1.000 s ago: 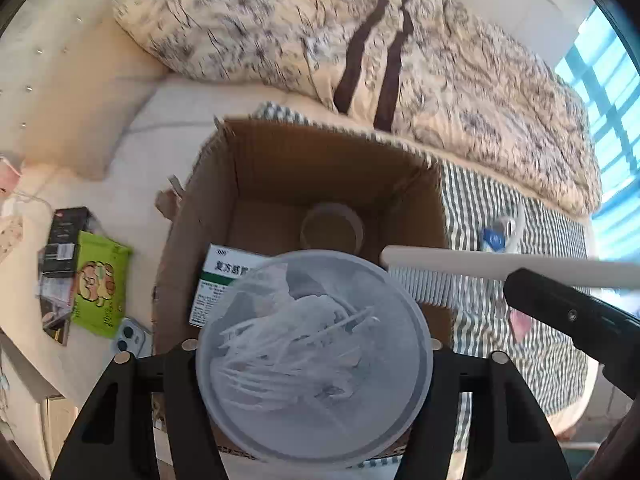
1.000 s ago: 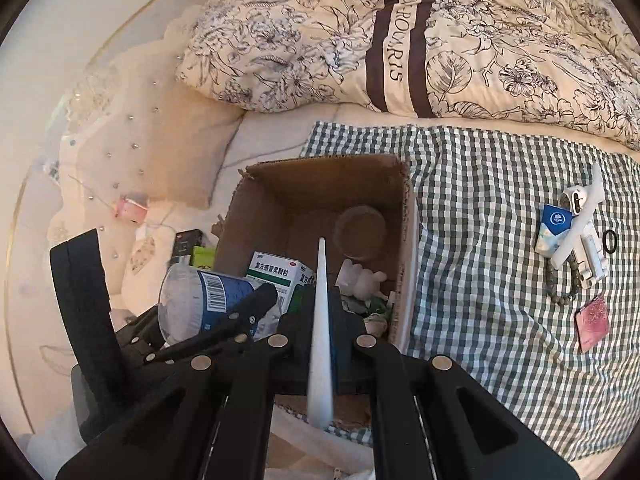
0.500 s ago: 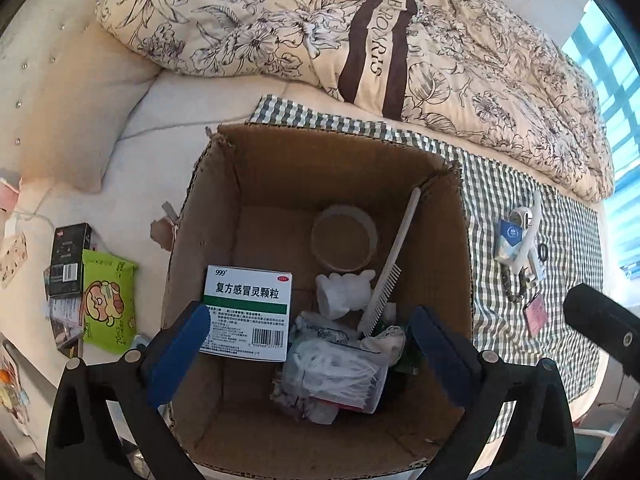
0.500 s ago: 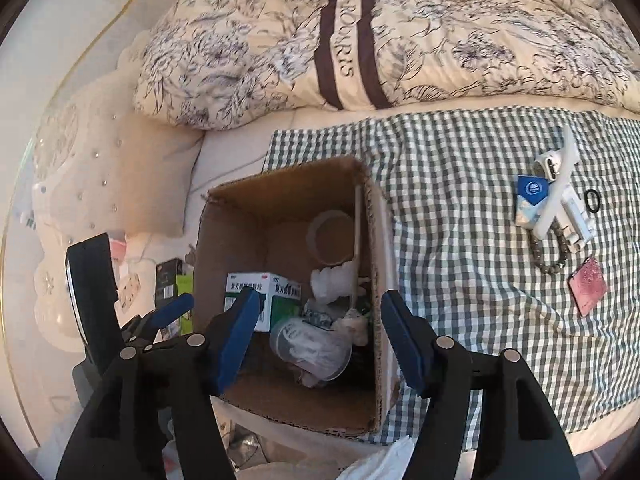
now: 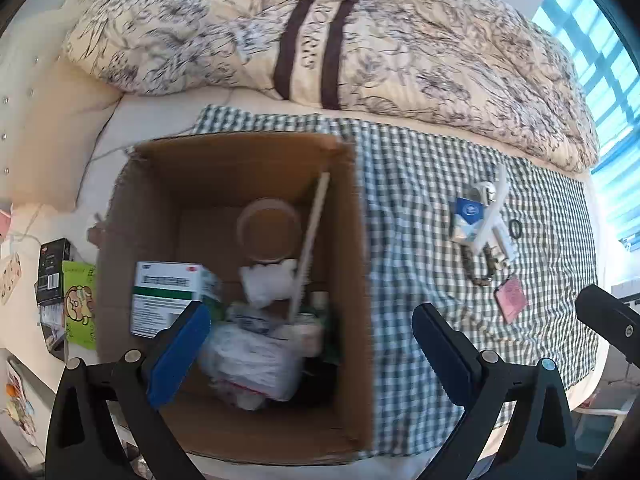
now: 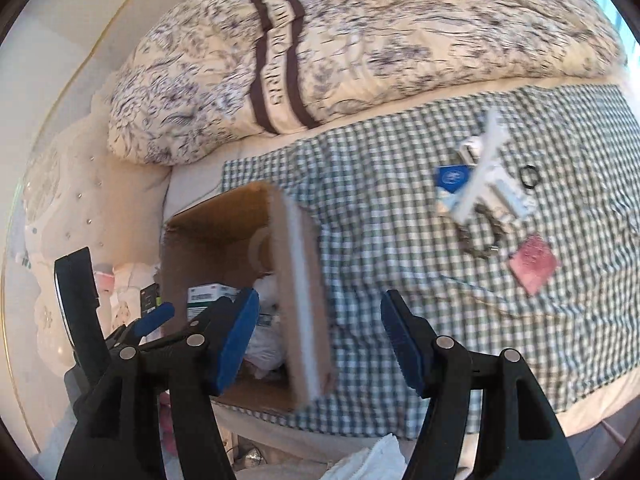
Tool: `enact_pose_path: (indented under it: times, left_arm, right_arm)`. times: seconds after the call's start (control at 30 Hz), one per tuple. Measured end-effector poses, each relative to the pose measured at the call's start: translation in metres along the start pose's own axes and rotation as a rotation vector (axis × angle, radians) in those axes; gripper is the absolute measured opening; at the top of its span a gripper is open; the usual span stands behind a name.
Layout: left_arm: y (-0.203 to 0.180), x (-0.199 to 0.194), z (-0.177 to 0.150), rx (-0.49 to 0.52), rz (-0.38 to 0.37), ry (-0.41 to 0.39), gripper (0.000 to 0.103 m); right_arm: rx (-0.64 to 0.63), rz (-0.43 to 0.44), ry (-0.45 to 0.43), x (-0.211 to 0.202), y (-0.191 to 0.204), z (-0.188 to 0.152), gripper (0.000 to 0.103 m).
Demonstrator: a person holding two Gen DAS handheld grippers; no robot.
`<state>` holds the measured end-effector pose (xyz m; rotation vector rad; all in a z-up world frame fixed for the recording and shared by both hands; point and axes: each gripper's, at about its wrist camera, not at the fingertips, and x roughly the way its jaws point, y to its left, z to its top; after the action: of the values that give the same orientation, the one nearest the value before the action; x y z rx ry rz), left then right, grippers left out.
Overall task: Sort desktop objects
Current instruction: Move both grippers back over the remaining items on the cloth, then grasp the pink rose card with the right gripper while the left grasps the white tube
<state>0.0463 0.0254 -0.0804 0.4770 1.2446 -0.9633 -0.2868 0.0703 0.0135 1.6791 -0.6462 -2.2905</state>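
— What does my left camera give me that the right one doesn't?

— I look straight down into the cardboard box [image 5: 240, 168]: a white comb [image 5: 310, 236] leans on its inner wall, long axis running from the bottom up toward the far rim, handle up. There's a tape roll [image 5: 268, 232], a green-and-white medicine box [image 5: 168, 300], print too blurred to read, and a clear tub of cotton swabs [image 5: 252, 360] just ahead of my left gripper [image 5: 308, 348].

— And the right?

— Only the box's side, beyond my left finger. Past my right finger, on the checked cloth [image 6: 380, 184], lie a blue packet [image 6: 452, 178], a black ring [image 6: 530, 178] and a pink card [image 6: 534, 264].

— Fingers?

— Left spread wide, empty. The right gripper [image 6: 320, 344] has just been opening, nothing between.

— Writing?

— Letters on the duvet [image 6: 360, 40] stripe, smeared.
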Motion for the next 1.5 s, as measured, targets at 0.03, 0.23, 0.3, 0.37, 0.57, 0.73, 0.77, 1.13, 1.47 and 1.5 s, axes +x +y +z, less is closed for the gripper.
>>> enact_pose_path:
  times: [0.03, 0.23, 0.3, 0.37, 0.57, 0.73, 0.77, 1.13, 1.47, 1.5]
  left_arm:
    - [-0.01, 0.0, -0.001, 0.003, 0.0, 0.0, 0.103]
    - [-0.07, 0.002, -0.005, 0.009, 0.005, -0.007, 0.103]
    - [-0.092, 0.008, -0.007, 0.006, 0.011, 0.0, 0.103]
    - [-0.109, 0.013, -0.009, 0.01, 0.023, 0.003, 0.103]
    - [-0.156, 0.033, -0.017, -0.005, 0.047, 0.023, 0.103]
    - [-0.186, 0.048, -0.02, 0.002, 0.05, 0.02, 0.103]
    - [-0.192, 0.051, -0.019, 0.012, 0.055, 0.019, 0.103]
    - [-0.226, 0.09, -0.014, 0.141, 0.062, -0.004, 0.103]
    - [-0.222, 0.135, -0.003, 0.186, 0.0, 0.001, 0.103]
    - [-0.222, 0.139, -0.002, 0.188, 0.001, 0.005, 0.103]
  right_arm:
    - [0.006, -0.003, -0.002, -0.004, -0.009, 0.001, 0.064]
    - [0.047, -0.036, -0.012, -0.033, -0.077, 0.009, 0.064]
    - [0.065, -0.061, -0.011, -0.04, -0.105, 0.013, 0.069]
    - [0.107, -0.074, -0.002, -0.046, -0.138, 0.018, 0.071]
    - [0.156, -0.101, 0.018, -0.053, -0.216, 0.035, 0.071]
    - [0.135, -0.128, 0.025, -0.051, -0.251, 0.05, 0.071]
    - [0.123, -0.135, 0.026, -0.049, -0.255, 0.054, 0.071]
    - [-0.02, -0.141, 0.057, -0.002, -0.259, 0.058, 0.071]
    - [-0.222, -0.174, 0.198, 0.074, -0.246, 0.031, 0.071]
    - [-0.242, -0.18, 0.208, 0.081, -0.244, 0.03, 0.071]
